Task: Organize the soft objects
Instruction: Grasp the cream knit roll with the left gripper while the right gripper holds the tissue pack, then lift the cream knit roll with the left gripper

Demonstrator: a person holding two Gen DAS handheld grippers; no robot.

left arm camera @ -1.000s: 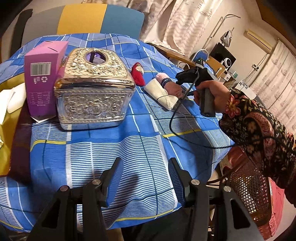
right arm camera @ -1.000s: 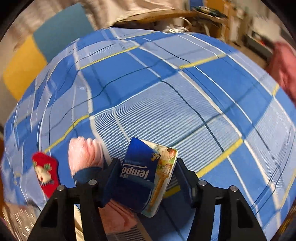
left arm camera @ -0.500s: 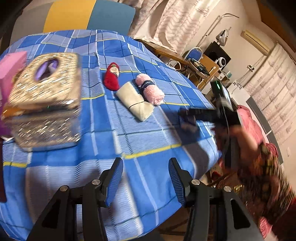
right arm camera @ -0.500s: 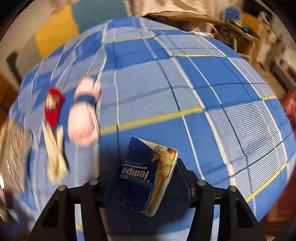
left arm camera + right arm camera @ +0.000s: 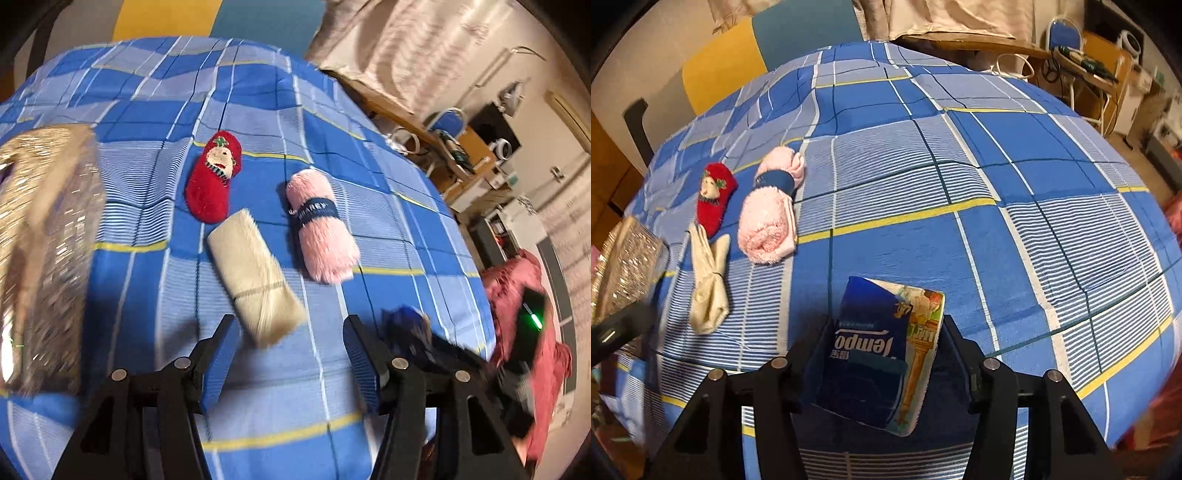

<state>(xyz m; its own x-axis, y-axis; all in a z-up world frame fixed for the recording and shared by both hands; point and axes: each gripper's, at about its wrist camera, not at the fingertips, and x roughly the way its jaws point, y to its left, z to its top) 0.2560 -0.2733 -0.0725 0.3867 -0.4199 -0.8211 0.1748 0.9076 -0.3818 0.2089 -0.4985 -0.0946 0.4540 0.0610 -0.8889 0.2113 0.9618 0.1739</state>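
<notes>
Right wrist view shows the tissue pack (image 5: 882, 354) up in the air over the blue checked surface (image 5: 1015, 192), pinched between the two sides of the right claw (image 5: 884, 356). That claw is closing a little on it. The pack's long side runs from the claw out toward the far side of the surface, tipped a bit to the right, and its printed word reads upside down from here.

What could go wrong? The pack is soft, so a hard squeeze could crush it, and a loose one could let it slide out and drop. It is held near its lower half, so it could also swing.

Next to it on the surface, off to the left, lie three more soft things: a pink towel roll (image 5: 772, 218) with a dark band, a red sock (image 5: 714, 197) with a little face, and a cream sock (image 5: 709, 284). All three lie long-ways, pointing away from the claws, and the red sock and cream sock look like they touch at their ends.

In the left wrist view the left claw (image 5: 290, 354) is spreading wider with nothing in it (the cream sock sits just past its tips). A shiny box (image 5: 40, 258) stands close on the left, and the left claw could bump it.
</notes>
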